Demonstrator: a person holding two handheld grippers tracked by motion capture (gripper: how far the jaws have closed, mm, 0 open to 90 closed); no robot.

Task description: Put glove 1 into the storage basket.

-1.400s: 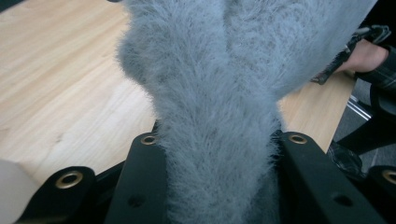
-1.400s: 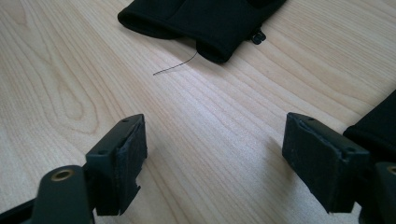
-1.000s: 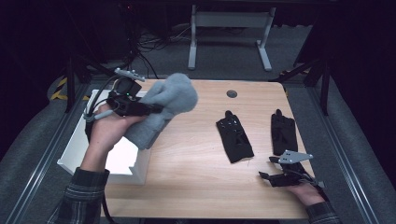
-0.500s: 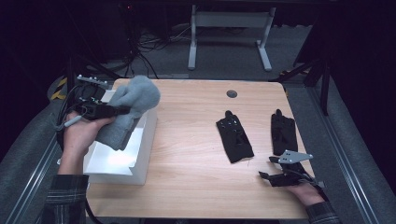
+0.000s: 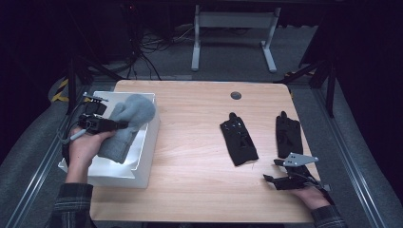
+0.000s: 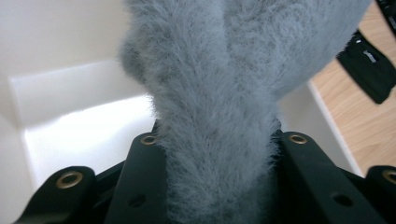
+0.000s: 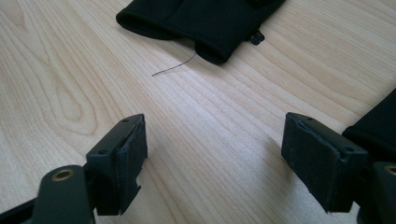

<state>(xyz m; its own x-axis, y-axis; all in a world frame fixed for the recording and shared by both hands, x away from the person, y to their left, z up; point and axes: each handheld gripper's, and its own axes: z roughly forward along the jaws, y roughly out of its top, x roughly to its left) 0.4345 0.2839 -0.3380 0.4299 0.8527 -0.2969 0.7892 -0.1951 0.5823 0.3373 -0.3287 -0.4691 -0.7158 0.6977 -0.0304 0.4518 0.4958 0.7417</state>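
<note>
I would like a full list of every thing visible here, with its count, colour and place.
Fluffy glove: one, grey, held above the white box.
Box: one, white, open, at the table's left edge.
Black gloves: two, lying flat on the table's right half, one nearer the middle, one further right.
Table: one, light wood.
Left gripper: black, shut on the fluffy glove, over the box.
Right gripper: black, open, low over the table near the black gloves.
</note>
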